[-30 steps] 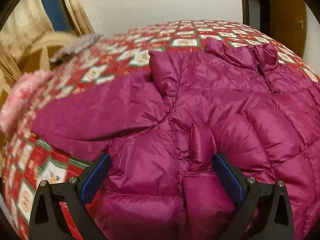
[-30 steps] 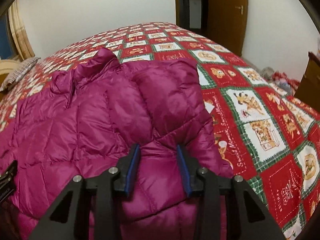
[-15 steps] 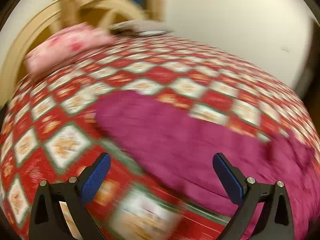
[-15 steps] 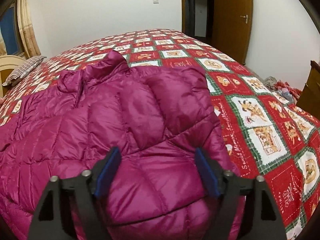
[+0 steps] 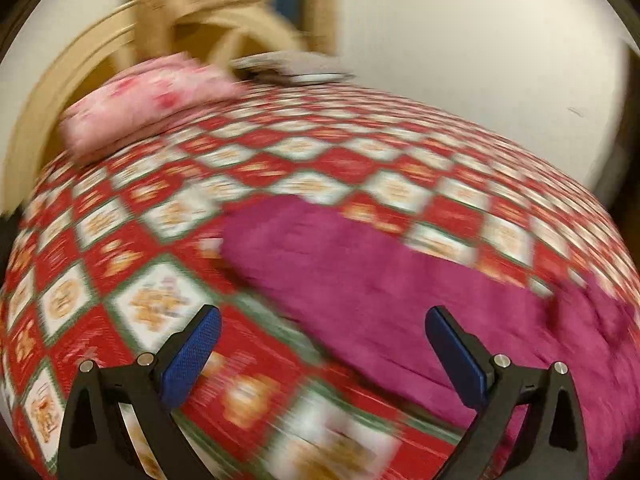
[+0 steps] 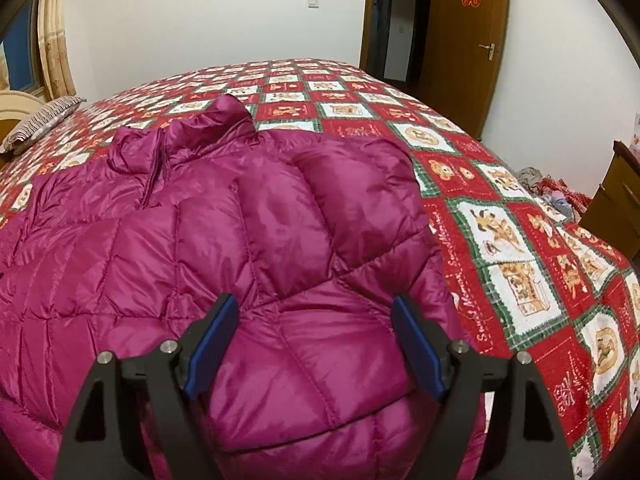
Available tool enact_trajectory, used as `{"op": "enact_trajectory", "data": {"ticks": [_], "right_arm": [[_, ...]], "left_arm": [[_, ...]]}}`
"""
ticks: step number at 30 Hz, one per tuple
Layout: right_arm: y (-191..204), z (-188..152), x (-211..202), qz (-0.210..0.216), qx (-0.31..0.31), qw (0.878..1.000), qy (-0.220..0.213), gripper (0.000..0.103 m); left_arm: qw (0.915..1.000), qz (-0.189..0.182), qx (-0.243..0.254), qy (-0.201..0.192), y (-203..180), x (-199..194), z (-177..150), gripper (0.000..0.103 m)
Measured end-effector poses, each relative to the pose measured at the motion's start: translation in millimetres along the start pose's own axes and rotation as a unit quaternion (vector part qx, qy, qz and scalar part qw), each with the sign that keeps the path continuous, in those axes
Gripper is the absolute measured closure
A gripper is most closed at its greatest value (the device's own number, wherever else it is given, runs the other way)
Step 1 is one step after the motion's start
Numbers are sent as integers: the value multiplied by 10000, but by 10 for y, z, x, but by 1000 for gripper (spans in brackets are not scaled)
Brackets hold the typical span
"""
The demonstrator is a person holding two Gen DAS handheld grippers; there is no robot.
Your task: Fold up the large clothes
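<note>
- Your right gripper had its blue-padded fingers spread wide; they had just been opening, and the quilted magenta down jacket lay under and between them with neither pad pressing on it.
- Just beyond those fingers, the jacket's folded-in sleeve lay across its front, its cuff end towards the gripper.
- Further out, the stand-up collar and the zip were at the far end of the jacket, which lay flat on the bed.
- Your left gripper also had its fingers spread apart with nothing pinched; the view was blurred.
- Between and past those fingers lay the jacket's other sleeve, stretched out flat on the red, white and green patchwork bedspread.
- The left-hand finger stood over bare bedspread, the right-hand one over magenta fabric; whether either touched the cloth I cannot tell.
- Farther off, a pink flowered pillow sat at the head of the bed against a cream curved headboard.
- In your right view, a striped grey pillow lay at the far left, and a brown wooden door stood beyond the bed.
</note>
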State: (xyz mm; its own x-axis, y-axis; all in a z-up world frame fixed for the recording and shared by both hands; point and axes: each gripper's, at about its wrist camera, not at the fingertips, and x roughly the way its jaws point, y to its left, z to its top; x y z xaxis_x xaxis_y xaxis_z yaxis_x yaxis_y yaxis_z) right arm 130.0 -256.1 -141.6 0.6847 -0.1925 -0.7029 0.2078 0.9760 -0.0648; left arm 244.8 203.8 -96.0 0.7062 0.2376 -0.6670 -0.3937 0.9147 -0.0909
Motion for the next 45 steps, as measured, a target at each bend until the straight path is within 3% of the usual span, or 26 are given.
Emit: {"op": "enact_trajectory", "data": {"ticks": [2, 6, 8, 9, 11, 13, 15, 18, 23, 28, 32, 36, 38, 41, 45], "right_arm": [[-8, 12, -87, -25, 3, 9999, -112, 22], [-130, 122, -495, 232, 268, 9970, -694, 23], [-189, 283, -576, 170, 186, 9969, -752, 25], [-195, 354, -566, 147, 164, 9972, -708, 30], [-224, 570, -419, 225, 78, 9987, -446, 40], [-205, 704, -159, 352, -55, 9993, -105, 65], [-204, 729, 119, 368, -34, 9990, 245, 73], [-285, 594, 519, 44, 0, 9981, 622, 75], [-347, 443, 554, -207, 130, 9991, 356, 75], [-310, 488, 461, -410, -48, 9986, 333, 74], [-268, 524, 1, -12, 200, 9998, -60, 72], [-36, 404, -167, 498, 130, 9987, -54, 46], [78, 282, -61, 483, -45, 9988, 90, 42], [140, 70, 191, 340, -227, 9987, 295, 42], [165, 86, 180, 178, -245, 9993, 233, 37]], "left_arm": [[9978, -428, 503, -25, -301, -172, -99, 1], [9815, -1180, 1507, -32, -957, -507, -410, 1], [9738, -1400, 1791, 93, -1207, -555, -527, 1], [9704, -1472, 1911, 136, -1331, -571, -586, 1], [9667, -1374, 2149, 214, -1572, -546, -700, 1], [9654, -1234, 2281, 268, -1747, -477, -772, 1], [9658, -1070, 2346, 258, -1842, -394, -807, 1], [9678, -726, 2388, 336, -1956, -181, -857, 1], [9694, -506, 2356, 476, -2030, 138, -993, 1], [9731, -621, 2125, 635, -2018, 224, -985, 1], [9747, -752, 1982, 710, -1985, 244, -954, 1], [9764, -871, 1837, 726, -1833, 109, -872, 1], [9804, -894, 1679, 509, -1627, -11, -766, 1], [9900, -644, 1243, 147, -1122, -103, -492, 1], [9992, 334, 207, 35, -206, 178, 6, 1]]}}
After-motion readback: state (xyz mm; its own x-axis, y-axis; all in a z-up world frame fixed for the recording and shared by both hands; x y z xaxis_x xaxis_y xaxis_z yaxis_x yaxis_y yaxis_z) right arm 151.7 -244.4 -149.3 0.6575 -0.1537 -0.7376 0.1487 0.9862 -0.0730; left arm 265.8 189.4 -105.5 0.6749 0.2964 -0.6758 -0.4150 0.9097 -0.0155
